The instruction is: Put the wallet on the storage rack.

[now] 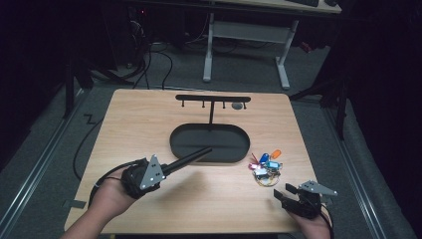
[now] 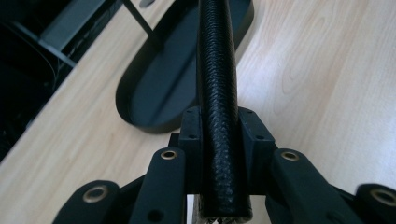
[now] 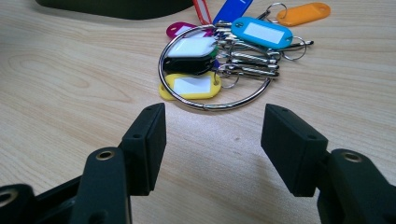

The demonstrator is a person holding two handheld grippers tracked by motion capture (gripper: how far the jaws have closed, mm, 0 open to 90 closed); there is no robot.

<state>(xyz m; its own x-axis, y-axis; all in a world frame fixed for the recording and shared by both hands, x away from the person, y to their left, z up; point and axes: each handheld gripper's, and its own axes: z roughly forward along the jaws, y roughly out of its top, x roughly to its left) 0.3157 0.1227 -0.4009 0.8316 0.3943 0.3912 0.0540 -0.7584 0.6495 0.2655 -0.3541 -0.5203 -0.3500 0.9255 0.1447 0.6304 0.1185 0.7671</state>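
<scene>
My left gripper (image 1: 166,168) (image 2: 219,128) is shut on a black textured rod (image 1: 191,157) (image 2: 217,56). The rod points up and away over the near rim of a black oval tray (image 1: 174,142) (image 2: 159,93). From the tray rises a thin post with a hook bar (image 1: 213,98) across its top. A bunch of keys with coloured tags on a large metal ring (image 1: 266,167) (image 3: 215,70) lies right of the tray. My right gripper (image 1: 282,192) (image 3: 217,135) stands open just short of the ring, with nothing between its jaws.
A small grey disc (image 1: 238,105) lies on the wooden table (image 1: 149,119) behind the hook bar. Beyond the far edge stands a desk with white legs (image 1: 244,35). Cables (image 1: 149,64) run across the dark floor at the left.
</scene>
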